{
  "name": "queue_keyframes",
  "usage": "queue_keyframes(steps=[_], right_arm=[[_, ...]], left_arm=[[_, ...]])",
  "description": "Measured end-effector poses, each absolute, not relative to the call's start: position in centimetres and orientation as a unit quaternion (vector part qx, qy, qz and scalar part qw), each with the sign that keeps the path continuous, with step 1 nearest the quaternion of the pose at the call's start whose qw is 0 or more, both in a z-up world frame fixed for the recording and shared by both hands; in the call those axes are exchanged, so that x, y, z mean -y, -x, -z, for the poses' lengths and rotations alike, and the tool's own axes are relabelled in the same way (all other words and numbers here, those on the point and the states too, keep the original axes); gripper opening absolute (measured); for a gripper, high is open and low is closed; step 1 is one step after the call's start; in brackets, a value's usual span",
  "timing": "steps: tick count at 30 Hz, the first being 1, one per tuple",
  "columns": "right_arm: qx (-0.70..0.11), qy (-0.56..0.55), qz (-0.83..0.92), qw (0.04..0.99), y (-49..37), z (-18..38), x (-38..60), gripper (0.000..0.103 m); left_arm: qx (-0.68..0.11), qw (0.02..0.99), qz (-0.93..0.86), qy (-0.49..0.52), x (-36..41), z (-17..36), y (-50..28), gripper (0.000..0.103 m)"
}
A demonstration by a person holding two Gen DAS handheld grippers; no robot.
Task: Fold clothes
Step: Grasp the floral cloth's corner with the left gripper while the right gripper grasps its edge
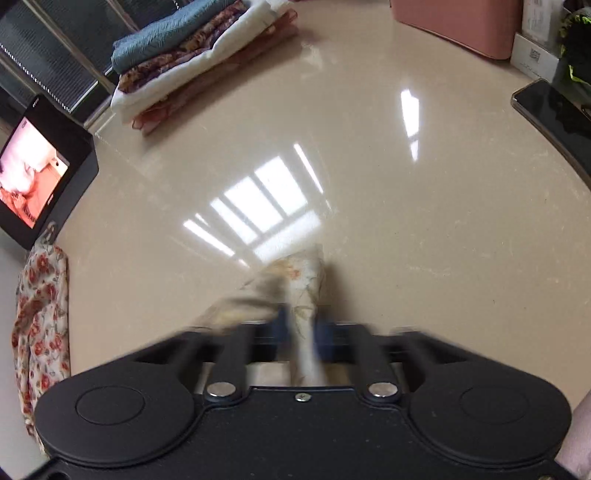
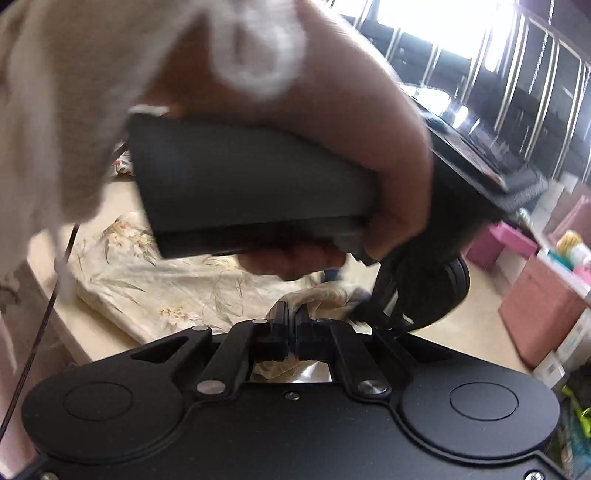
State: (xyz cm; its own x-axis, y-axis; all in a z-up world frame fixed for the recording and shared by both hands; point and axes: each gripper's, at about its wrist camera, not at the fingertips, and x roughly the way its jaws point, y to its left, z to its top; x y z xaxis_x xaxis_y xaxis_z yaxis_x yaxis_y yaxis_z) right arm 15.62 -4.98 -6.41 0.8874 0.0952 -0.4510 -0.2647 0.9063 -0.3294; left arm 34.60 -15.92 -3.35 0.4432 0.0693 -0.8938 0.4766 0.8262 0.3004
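- While the beige table point(image 1: 369, 155) lies mostly bare under window glare, a stack of folded clothes point(image 1: 192, 55) sits at its far left edge: a blue piece on top, a dark patterned one under it, then white and reddish layers.
- A small screen point(image 1: 40, 173) stands at the table's left rim, and just below it a red-flowered garment point(image 1: 40, 317) hangs over the edge.
- A pink bin point(image 1: 461, 26) stands at the far right, with a dark phone point(image 1: 546, 107) lying near the right rim.
- From the right wrist camera, the person's left hand point(image 2: 332, 122), wrapped around the other tool's black handle point(image 2: 251, 192), fills the middle of the view and blocks most of the table behind.
- Left gripper point(image 1: 301, 325) is clamped on a bunched fold of the cream floral cloth point(image 1: 291, 284), which stands up between its blurred fingers, above the table.
- Right gripper point(image 2: 291, 321) has its jaws pressed together on an edge of the same cloth point(image 2: 155, 280); the rest of that cloth lies spread on the table to the left, beneath the hand.
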Motion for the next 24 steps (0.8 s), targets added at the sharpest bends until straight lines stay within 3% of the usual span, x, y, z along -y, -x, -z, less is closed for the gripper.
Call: queue_keyframes(steps=[4,6,7,8,13,24], right_arm=[[-0.205,0.187,-0.099,0.955,-15.3,6.3,4.8,0.005],[-0.2,0.152,-0.105,0.962,-15.0,6.6,5.4,0.025],[-0.201,0.131,-0.103,0.965,-14.8,6.8,5.8,0.048],[-0.2,0.112,-0.099,0.968,-14.6,7.1,6.2,0.064],[-0.178,0.031,-0.05,0.982,-13.3,8.0,8.5,0.074],[-0.227,-0.286,-0.086,0.927,-15.0,9.8,14.9,0.076]], left_arm=[[-0.509,0.824,0.133,-0.213,14.2,2.0,-34.5,0.004],[-0.51,0.832,0.139,-0.17,13.0,1.3,-34.7,0.004],[-0.511,0.834,0.142,-0.151,12.3,1.1,-34.7,0.004],[-0.511,0.837,0.144,-0.132,11.6,0.8,-34.8,0.004],[-0.507,0.844,0.157,-0.078,9.7,0.1,-34.9,0.004],[-0.493,0.852,0.174,-0.014,7.4,-0.6,-34.3,0.004]])
